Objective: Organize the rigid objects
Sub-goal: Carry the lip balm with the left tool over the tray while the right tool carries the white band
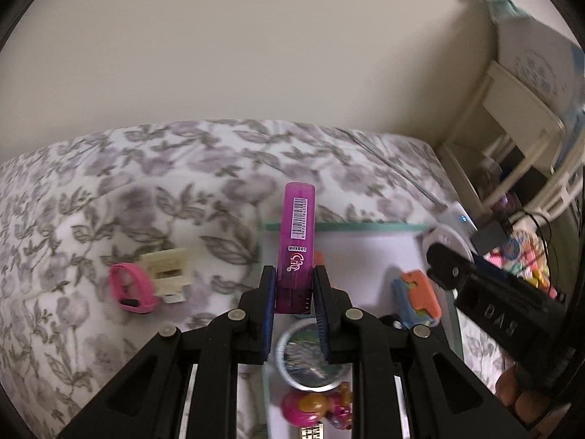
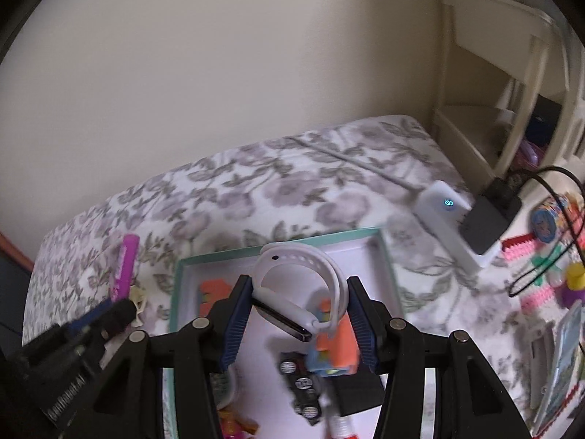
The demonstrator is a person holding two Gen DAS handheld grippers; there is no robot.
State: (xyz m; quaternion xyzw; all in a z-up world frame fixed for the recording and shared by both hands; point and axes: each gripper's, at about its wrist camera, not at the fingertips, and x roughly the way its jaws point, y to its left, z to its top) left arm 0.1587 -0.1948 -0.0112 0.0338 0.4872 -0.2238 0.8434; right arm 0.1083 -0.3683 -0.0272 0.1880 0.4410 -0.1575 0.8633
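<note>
Magenta translucent plastic marks the highlighter (image 1: 295, 241) clamped upright in the left gripper (image 1: 294, 292), its barcode label facing the camera, above the near-left part of the teal-rimmed box (image 2: 181, 285) on the bed (image 1: 109, 183). A white silicone smartwatch band (image 2: 303, 278), a closed loop with a glossy dark face, is grasped between the blue ribbed pads of the right gripper (image 2: 299, 314) above the middle of the same box.

The sorting is judged partly done. Already lying inside the box are an orange and blue blocky toy (image 2: 334, 344), a strip of small black wheels (image 2: 301, 384), a round clear-lidded tin (image 1: 310, 358) and a glossy pink figurine (image 1: 314, 408). The 2 held items are not yet set down. Left on the floral bedspread beyond the box's left edge are a pink looped wristband (image 1: 131, 287) and a cream rectangular plastic piece (image 1: 168, 267) touching it. Toward the bed's far right corner, a white power bank (image 2: 449, 216) with a lit indicator and a black charger (image 2: 490, 219) are seen; whether these belong to the task cannot be told.
</note>
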